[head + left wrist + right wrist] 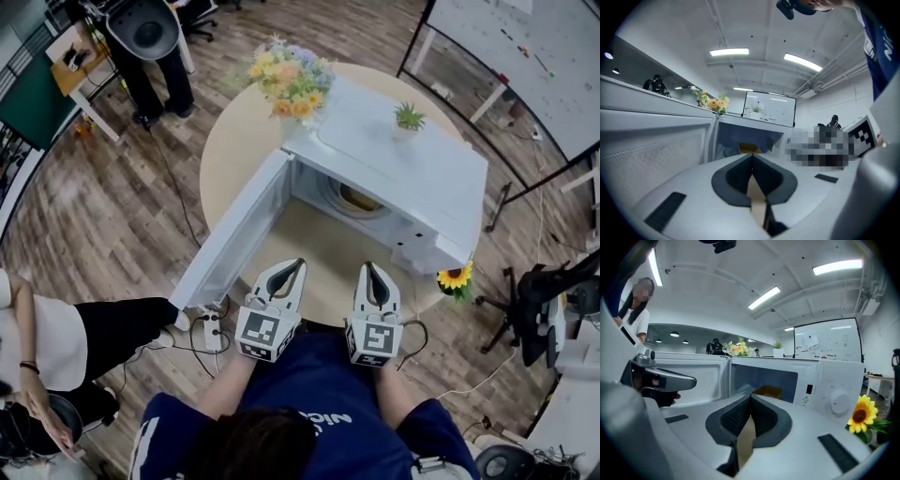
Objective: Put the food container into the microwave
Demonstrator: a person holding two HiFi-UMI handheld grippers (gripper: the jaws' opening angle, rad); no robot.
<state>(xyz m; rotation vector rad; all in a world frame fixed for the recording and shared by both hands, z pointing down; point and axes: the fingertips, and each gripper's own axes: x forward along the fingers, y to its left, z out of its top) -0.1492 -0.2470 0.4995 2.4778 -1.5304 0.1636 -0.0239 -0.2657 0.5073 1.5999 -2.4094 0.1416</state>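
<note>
A white microwave (412, 164) stands on the round table (314, 248) with its door (234, 234) swung wide open to the left. The yellow food container (361, 199) sits inside the cavity on the turntable; it also shows in the left gripper view (749, 148) and the right gripper view (767, 391). My left gripper (298, 264) and right gripper (367, 266) hover side by side over the table's near edge, in front of the opening and apart from the container. Both are shut with nothing between the jaws, as the left gripper (751, 154) and right gripper (750, 394) views show.
A flower bouquet (289, 80) stands behind the microwave, a small potted plant (408, 117) on top of it, and a sunflower (456, 277) by its right front corner. A power strip (212, 330) lies on the floor under the door. A person (56, 347) sits at left.
</note>
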